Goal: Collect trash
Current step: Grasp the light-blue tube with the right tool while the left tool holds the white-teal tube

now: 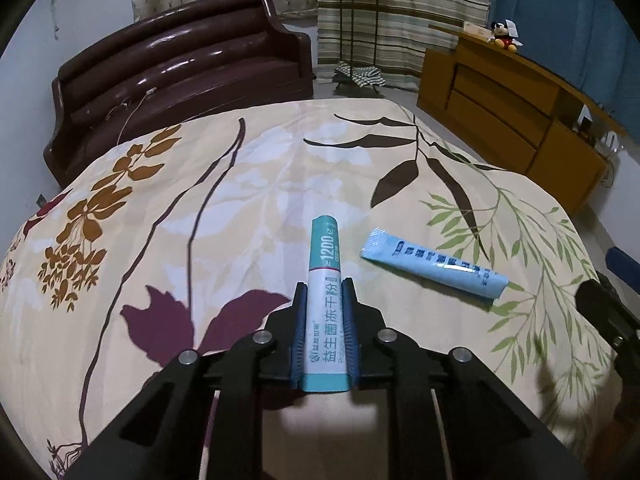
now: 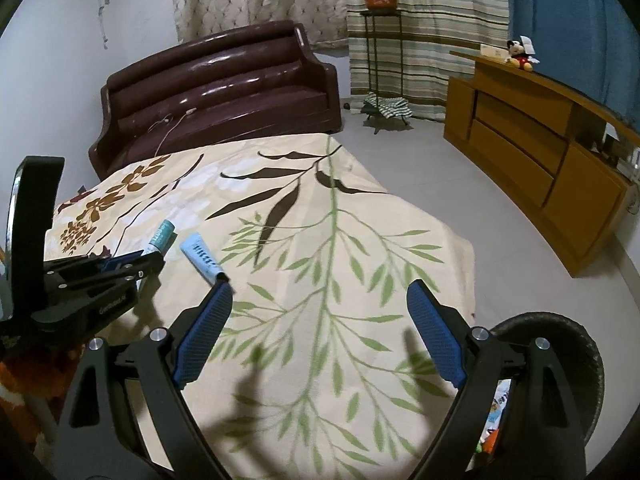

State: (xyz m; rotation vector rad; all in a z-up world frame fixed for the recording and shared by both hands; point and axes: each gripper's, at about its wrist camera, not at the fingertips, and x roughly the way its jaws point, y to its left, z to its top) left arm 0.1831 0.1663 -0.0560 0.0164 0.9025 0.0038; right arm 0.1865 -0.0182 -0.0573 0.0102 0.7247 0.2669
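Note:
My left gripper is shut on a teal and white sachet stick, which pokes forward past the blue pads over the leaf-patterned cloth. A second, light blue sachet lies flat on the cloth just to its right. In the right wrist view the left gripper shows at the left edge with the teal sachet in it, and the light blue sachet lies beside it. My right gripper hangs open over the cloth, its left fingertip close to the light blue sachet's near end.
A black round bin with colourful contents sits at the lower right of the right wrist view. Beyond the cloth stand a dark brown sofa, a wooden cabinet with a plush toy, and a plant stand.

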